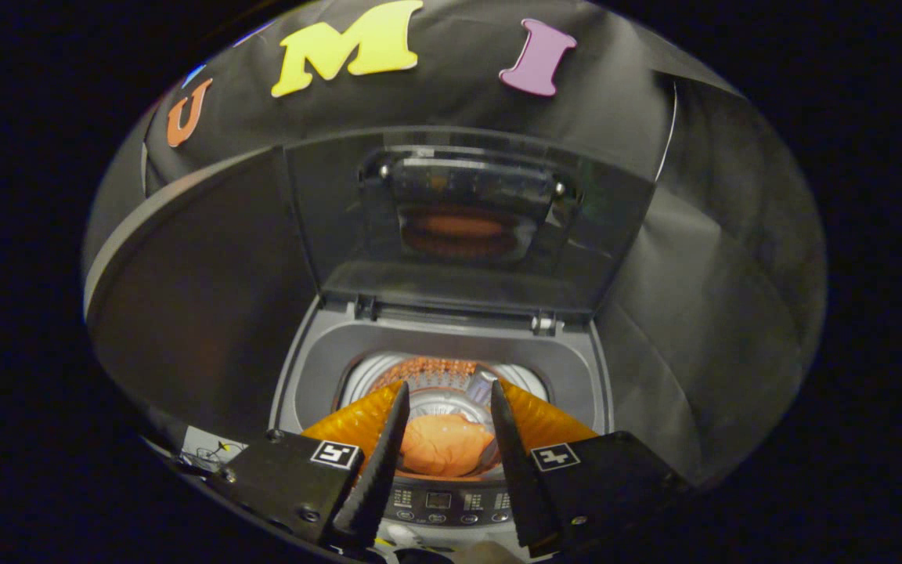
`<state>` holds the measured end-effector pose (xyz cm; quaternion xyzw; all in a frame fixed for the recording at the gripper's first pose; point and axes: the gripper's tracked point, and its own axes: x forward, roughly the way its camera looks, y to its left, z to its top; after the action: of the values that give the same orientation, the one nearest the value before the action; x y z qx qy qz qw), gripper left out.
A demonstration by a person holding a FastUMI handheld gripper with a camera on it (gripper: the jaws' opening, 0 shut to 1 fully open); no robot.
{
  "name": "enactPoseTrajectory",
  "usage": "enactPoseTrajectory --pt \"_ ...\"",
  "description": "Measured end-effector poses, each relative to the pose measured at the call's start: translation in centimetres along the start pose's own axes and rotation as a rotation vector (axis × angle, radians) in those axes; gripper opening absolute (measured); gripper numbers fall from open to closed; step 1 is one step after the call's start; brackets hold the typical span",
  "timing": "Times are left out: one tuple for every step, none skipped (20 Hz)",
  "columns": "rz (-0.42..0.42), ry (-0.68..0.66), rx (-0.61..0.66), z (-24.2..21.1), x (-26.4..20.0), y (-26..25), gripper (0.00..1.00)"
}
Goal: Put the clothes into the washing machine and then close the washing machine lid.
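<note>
Above the washing machine [310, 368], the hand-held gripper [445, 395] hangs open and empty over orange clothes [443, 445].

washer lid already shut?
No: the lid stands raised behind the drum opening, where the orange clothes lie beyond the open gripper.

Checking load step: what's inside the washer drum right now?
An orange bundle of cloth lies in the grey top-loading washing machine's drum, seen between the open gripper fingers. The drum floor beneath it is covered. The dark lid stands open.
</note>
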<state>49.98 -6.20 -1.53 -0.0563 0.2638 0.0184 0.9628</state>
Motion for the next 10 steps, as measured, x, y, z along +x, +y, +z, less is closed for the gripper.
enactPoseTrajectory --pt "0.005 -0.026 0.003 1.2 -0.7 0.1 0.66" --pt "0.009 -0.051 0.007 2.2 -1.3 0.2 0.66" --pt "0.012 -0.078 0.009 3.2 -2.0 0.3 0.66" --pt "0.013 -0.106 0.006 4.2 -2.9 0.2 0.66" --pt "0.011 -0.134 0.001 5.3 -3.6 0.2 0.66" --pt "0.011 -0.160 -0.005 6.1 -4.2 0.3 0.66" --pt "0.011 -0.182 -0.011 6.9 -4.8 0.5 0.66" --pt "0.017 -0.205 -0.012 7.7 -5.5 0.7 0.66" --pt "0.020 -0.225 -0.016 8.5 -6.1 1.0 0.66" --pt "0.019 -0.250 -0.012 9.2 -6.8 1.0 0.66"
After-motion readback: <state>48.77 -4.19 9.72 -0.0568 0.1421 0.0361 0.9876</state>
